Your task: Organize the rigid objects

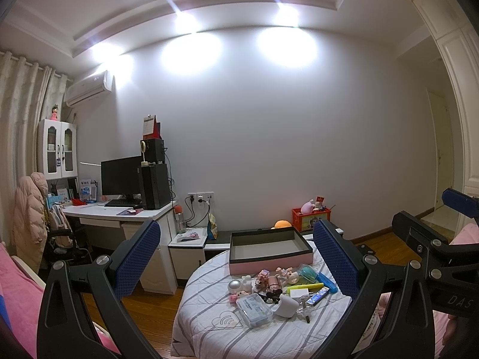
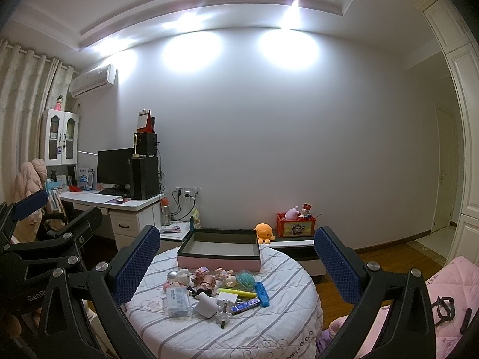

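Left wrist view: my left gripper [image 1: 236, 261] is spread wide, holding nothing. The pile of small objects [image 1: 278, 291] sits on the round table [image 1: 209, 314], ahead and between my fingers, nearer the right finger [image 1: 336, 260]. The pink box [image 1: 269, 246] lies just beyond it.

Right wrist view: my right gripper [image 2: 236, 264] is spread wide too, empty. Pile [image 2: 215, 290] ahead between the fingers, box [image 2: 220, 249] behind it.
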Demonstrator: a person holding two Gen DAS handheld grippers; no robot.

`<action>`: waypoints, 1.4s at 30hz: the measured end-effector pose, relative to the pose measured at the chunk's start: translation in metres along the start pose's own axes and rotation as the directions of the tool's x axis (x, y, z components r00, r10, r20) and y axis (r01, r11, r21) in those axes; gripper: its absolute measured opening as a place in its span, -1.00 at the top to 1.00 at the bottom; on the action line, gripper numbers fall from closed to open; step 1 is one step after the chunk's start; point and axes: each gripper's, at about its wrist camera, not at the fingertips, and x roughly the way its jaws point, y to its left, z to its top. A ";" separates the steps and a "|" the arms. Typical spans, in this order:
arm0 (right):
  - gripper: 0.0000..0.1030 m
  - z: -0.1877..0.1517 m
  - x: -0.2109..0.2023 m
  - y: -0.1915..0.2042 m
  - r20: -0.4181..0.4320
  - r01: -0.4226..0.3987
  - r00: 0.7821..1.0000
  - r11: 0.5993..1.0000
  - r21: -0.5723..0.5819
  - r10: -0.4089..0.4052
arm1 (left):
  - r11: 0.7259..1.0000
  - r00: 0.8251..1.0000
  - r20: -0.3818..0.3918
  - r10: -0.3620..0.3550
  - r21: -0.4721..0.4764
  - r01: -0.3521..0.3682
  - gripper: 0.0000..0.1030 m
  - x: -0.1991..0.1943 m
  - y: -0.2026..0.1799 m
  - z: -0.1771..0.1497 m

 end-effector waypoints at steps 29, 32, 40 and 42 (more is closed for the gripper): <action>-1.00 -0.125 0.130 -0.037 -0.333 0.013 0.943 0.999 0.048 0.004 | 0.996 0.916 -0.391 -0.085 -0.017 0.085 -1.00 0.144 -0.017 -0.142; -1.00 -0.151 0.155 -0.048 -0.397 0.024 0.918 0.997 0.070 0.006 | 0.996 0.882 -0.463 -0.089 -0.031 0.084 -1.00 0.168 -0.017 -0.169; -1.00 -0.196 0.201 -0.066 -0.530 0.035 0.848 0.995 0.088 0.017 | 0.995 0.805 -0.586 -0.098 -0.064 0.074 -1.00 0.227 -0.027 -0.213; -1.00 -0.201 0.211 -0.071 -0.541 0.038 0.841 0.995 0.092 0.018 | 0.996 0.789 -0.609 -0.082 -0.065 0.054 -1.00 0.240 -0.030 -0.216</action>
